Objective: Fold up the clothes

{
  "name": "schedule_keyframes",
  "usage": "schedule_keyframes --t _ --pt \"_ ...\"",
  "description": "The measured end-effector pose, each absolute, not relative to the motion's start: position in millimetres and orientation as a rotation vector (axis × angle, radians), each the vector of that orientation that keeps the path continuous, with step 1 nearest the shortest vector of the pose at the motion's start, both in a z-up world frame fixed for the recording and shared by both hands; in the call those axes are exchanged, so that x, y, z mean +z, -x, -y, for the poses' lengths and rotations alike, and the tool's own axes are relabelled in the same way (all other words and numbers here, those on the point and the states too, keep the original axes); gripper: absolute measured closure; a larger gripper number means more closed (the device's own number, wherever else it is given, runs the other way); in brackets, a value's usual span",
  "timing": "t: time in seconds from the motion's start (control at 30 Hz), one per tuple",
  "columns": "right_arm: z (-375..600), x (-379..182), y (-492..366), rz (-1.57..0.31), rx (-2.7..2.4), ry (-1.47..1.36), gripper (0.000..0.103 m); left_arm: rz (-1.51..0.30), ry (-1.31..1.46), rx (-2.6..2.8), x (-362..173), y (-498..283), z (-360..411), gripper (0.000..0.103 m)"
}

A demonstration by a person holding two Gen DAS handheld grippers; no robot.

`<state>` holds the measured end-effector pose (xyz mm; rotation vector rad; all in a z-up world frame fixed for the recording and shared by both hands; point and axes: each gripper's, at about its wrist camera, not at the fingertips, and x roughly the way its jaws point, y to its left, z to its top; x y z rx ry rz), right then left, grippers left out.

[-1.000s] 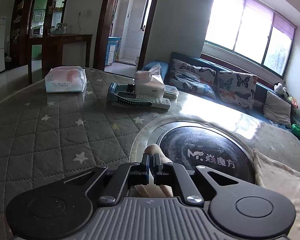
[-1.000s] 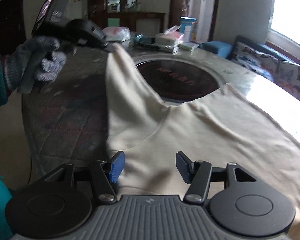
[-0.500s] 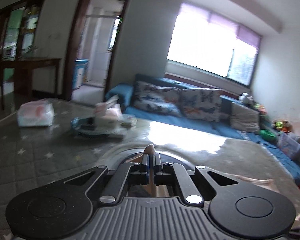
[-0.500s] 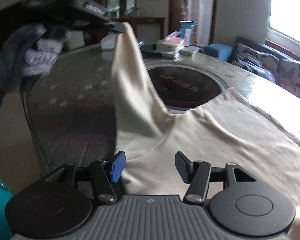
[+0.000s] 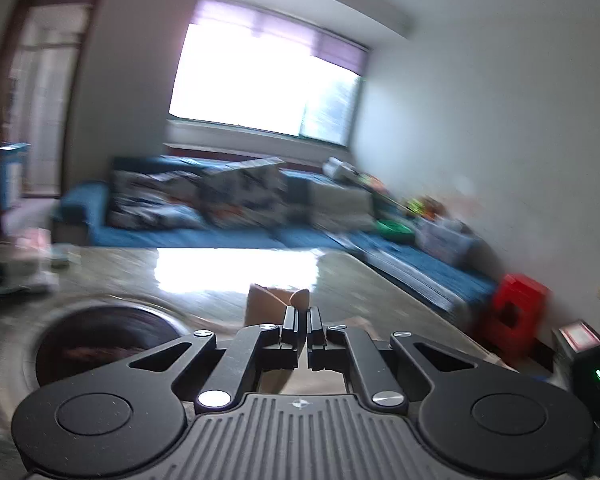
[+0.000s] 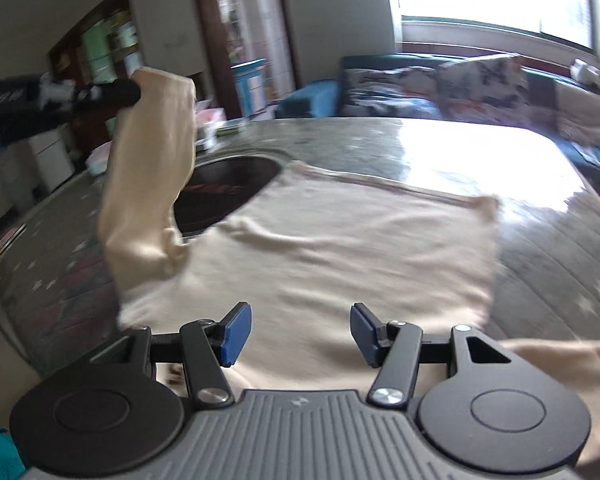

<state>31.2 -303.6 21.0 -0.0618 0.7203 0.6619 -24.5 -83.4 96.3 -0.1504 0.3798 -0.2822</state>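
Observation:
A cream shirt (image 6: pixel 340 248) lies spread on the round table (image 6: pixel 540 208). One of its sleeves (image 6: pixel 152 160) is lifted up at the left, and my left gripper (image 6: pixel 128 94) is shut on the sleeve's end. In the left wrist view the left gripper (image 5: pixel 305 312) has its jaws together, with a bit of the cream sleeve (image 5: pixel 268 300) sticking out past them. My right gripper (image 6: pixel 299 314) hovers over the near part of the shirt. Its blue pads (image 6: pixel 236 332) stand apart with nothing between them.
A dark round inset (image 6: pixel 220 192) sits in the table's middle, partly under the shirt. Blurred boxes (image 5: pixel 20 268) stand at the table's far left. Beyond the table are a blue sofa (image 5: pixel 220 216) with cushions, a red stool (image 5: pixel 516 312) and a bright window.
The left gripper has carried the sleeve higher and to the right, toward the shirt's body, and its view has swung to the window wall. The right gripper has shifted and rolled and is still open.

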Motion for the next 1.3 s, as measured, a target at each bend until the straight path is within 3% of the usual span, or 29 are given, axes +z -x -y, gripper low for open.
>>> schedule_keyframes --t 0.3,0.63,0.97,1.1,1.2,1.3 --pt "345 9 -31 -0.757 0.554 -0.026 0.048 -0.525 0.041 -0.459 55 18 120 0.084" --pt "355 25 -24 -0.704 0.553 -0.062 0.050 -0.633 0.007 -0.227 18 20 49 0.083" --pt "330 14 -32 -0.736 0.578 0.001 0.063 -0.660 -0.015 -0.156 6 5 48 0.083" --pt "318 1 -40 -0.764 0.572 0.044 0.069 -0.682 0.003 -0.135 -2 -10 46 0.076" --pt "313 -2 -41 -0.761 0.567 0.076 0.073 -0.701 0.020 -0.118 -8 -19 45 0.079" --pt "308 -6 -41 -0.757 0.555 0.102 0.086 -0.688 0.029 -0.106 -10 -18 43 0.092"
